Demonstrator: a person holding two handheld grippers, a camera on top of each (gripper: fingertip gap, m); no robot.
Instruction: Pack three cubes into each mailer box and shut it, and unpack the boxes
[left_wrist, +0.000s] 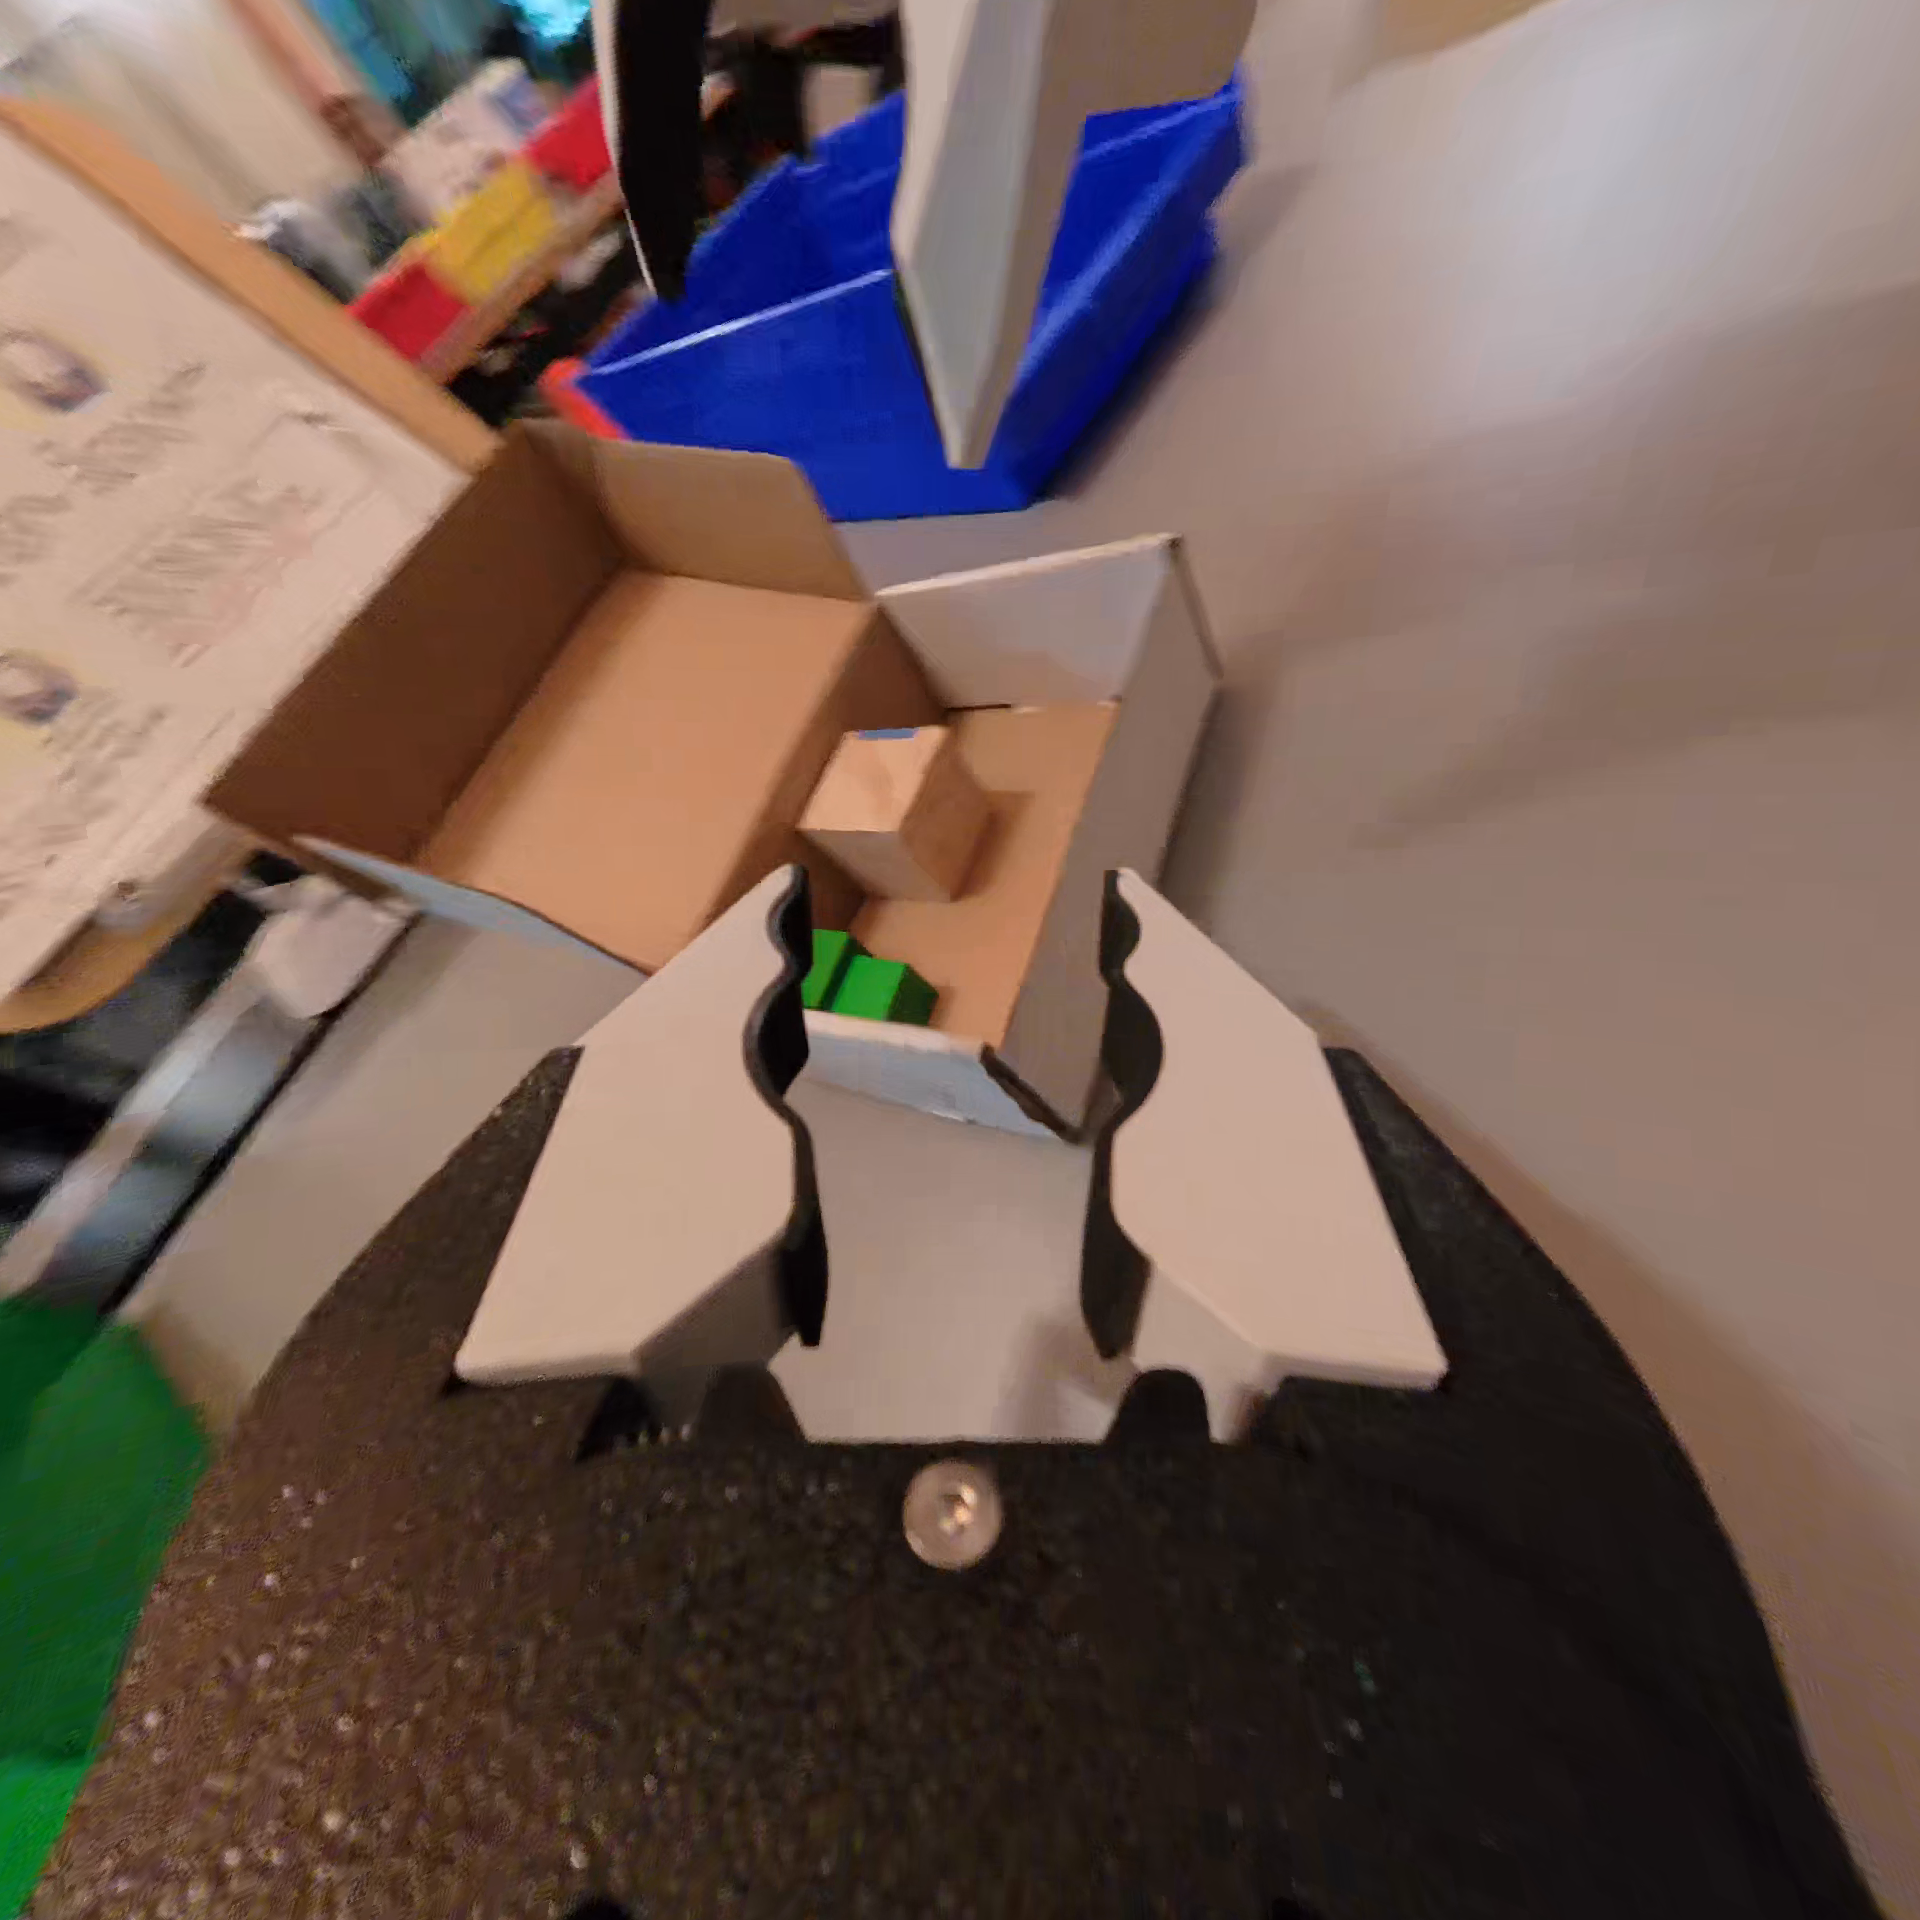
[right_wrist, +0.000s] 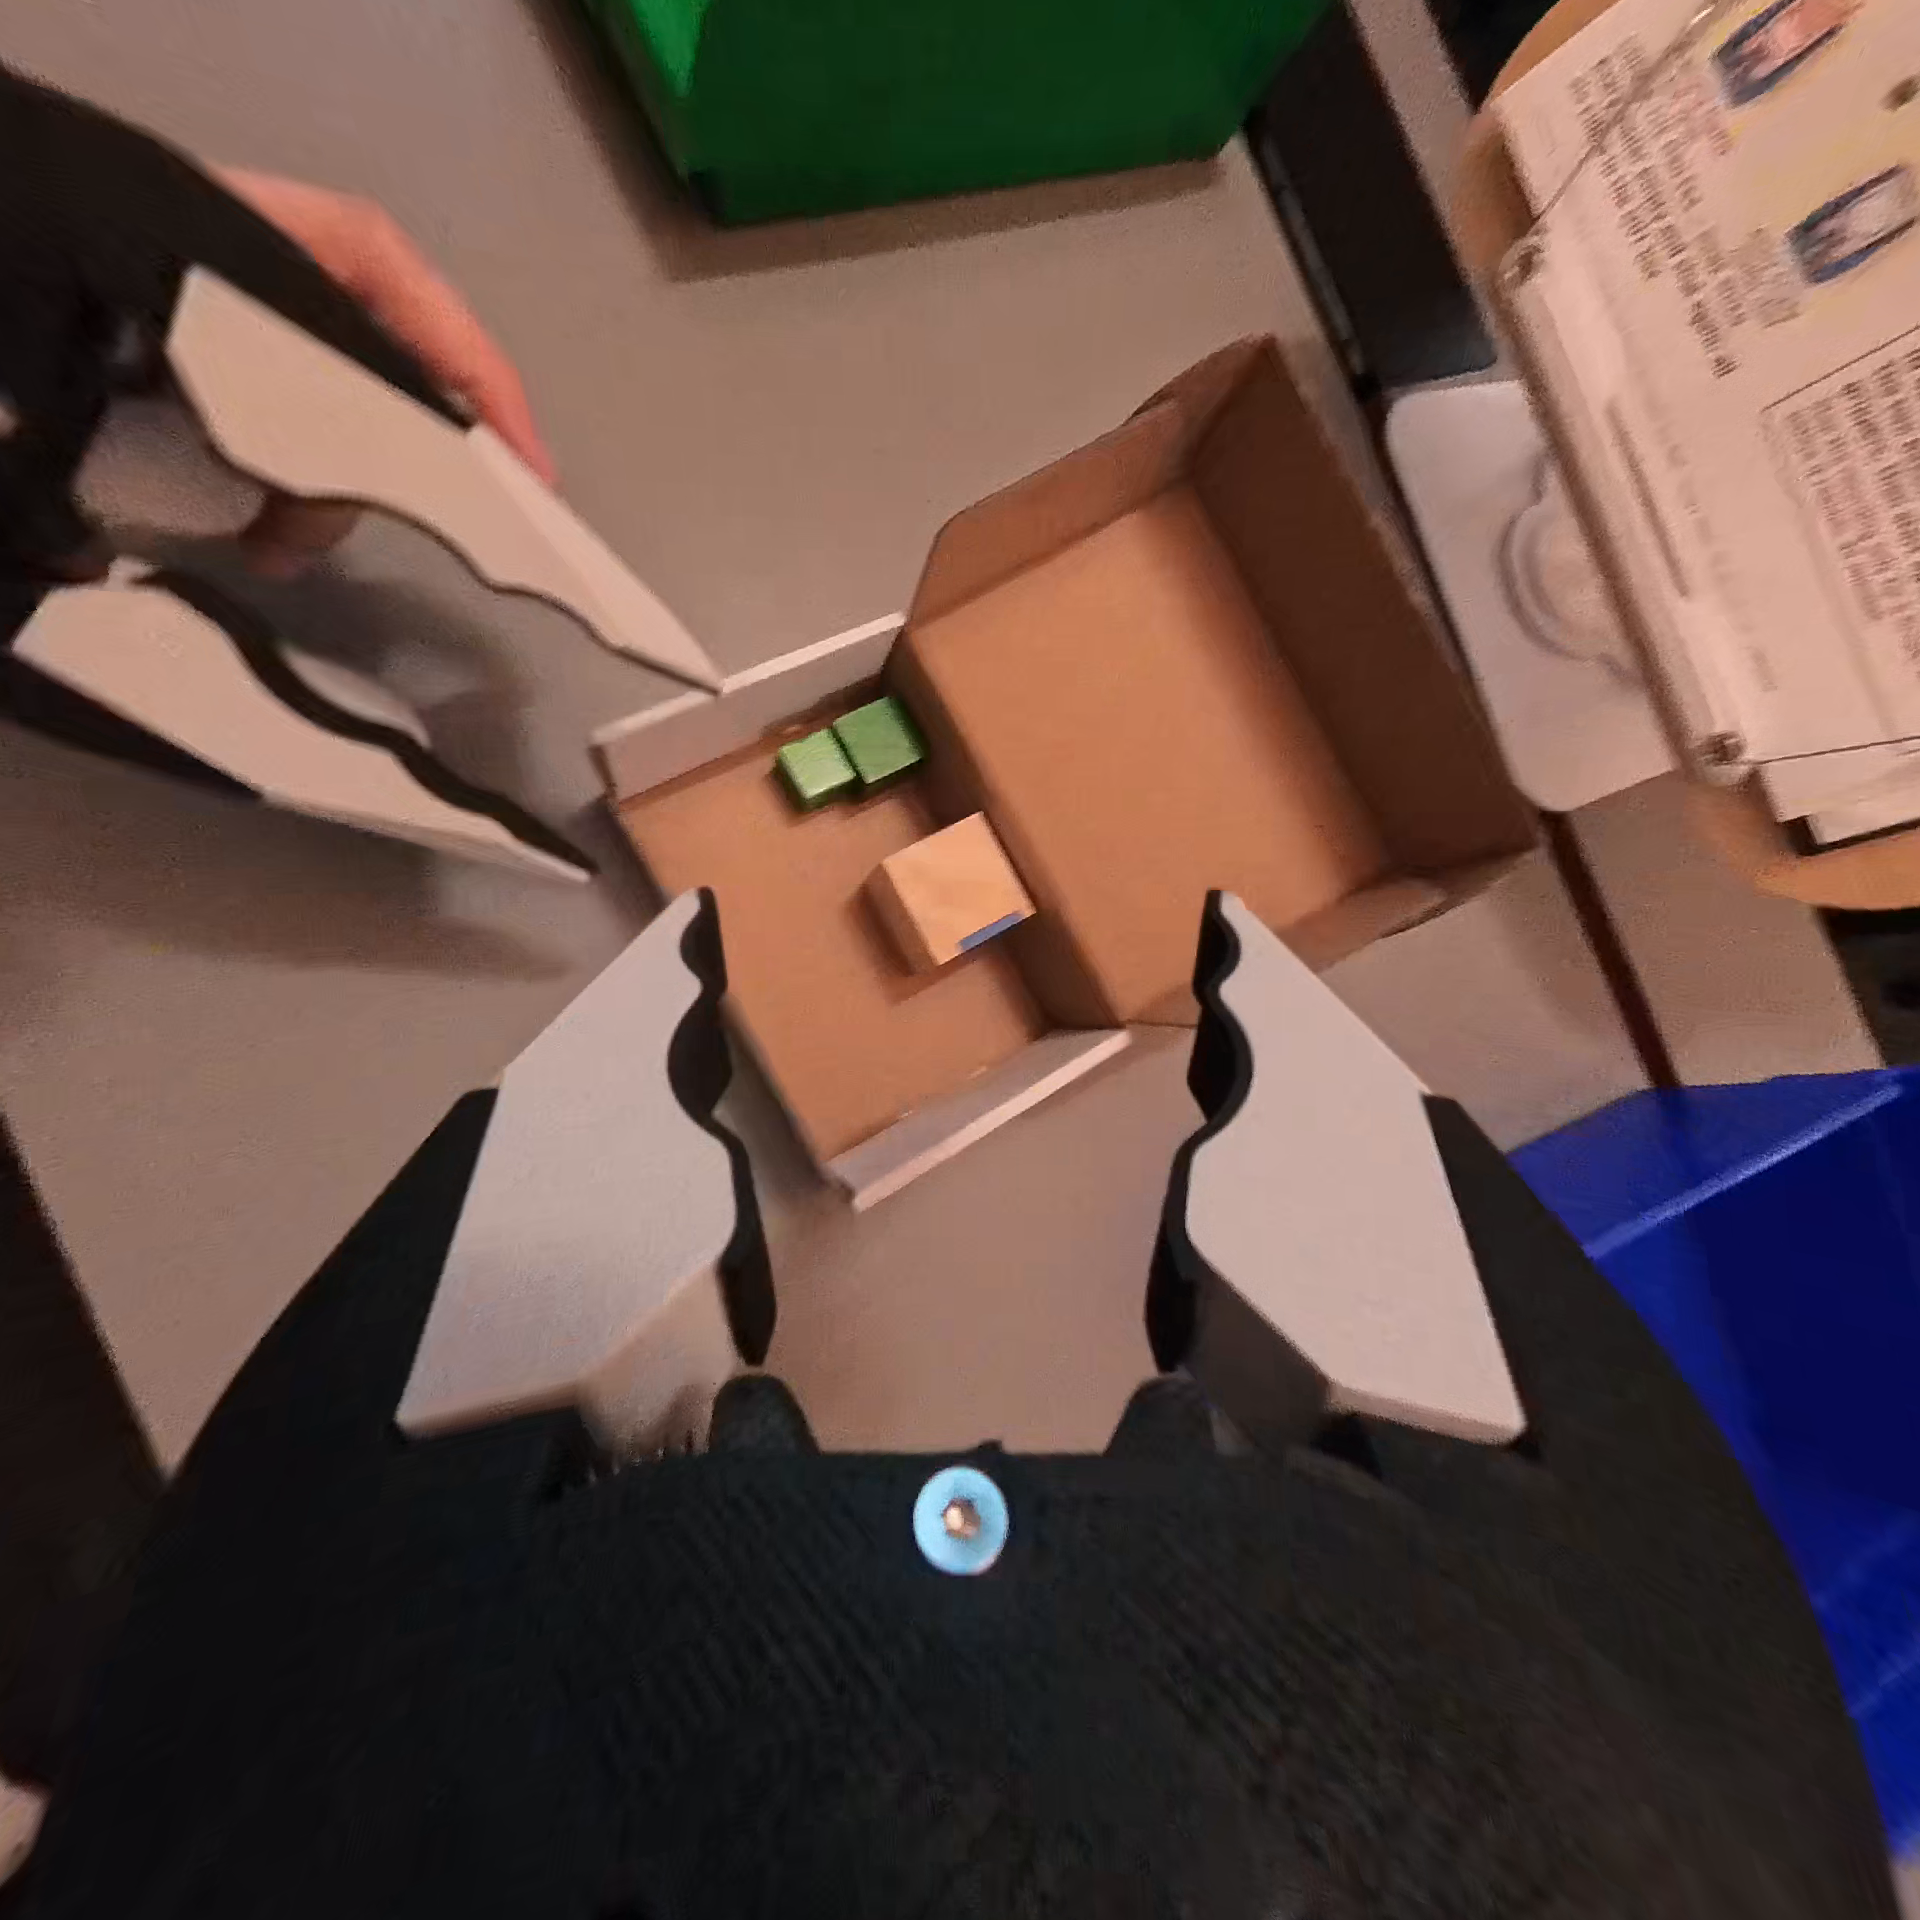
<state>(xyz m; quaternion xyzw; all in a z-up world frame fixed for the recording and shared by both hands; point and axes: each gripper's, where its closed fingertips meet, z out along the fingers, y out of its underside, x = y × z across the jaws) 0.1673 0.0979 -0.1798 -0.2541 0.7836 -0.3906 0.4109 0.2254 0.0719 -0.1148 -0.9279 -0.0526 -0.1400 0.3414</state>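
The right gripper (right_wrist: 956, 997) hangs with jaws spread and empty above the open mailer box (right_wrist: 1091, 1060) on the grey table (right_wrist: 312, 1039). Inside lie a plain wooden cube (right_wrist: 951, 894) and, farther in, two green cubes (right_wrist: 850, 750). Beyond, the left gripper (right_wrist: 649, 769), also spread and holding nothing, sits at the box's far corner. A crooked descent could catch the upright side flap (left_wrist: 1101, 904) or nudge the light box aside.
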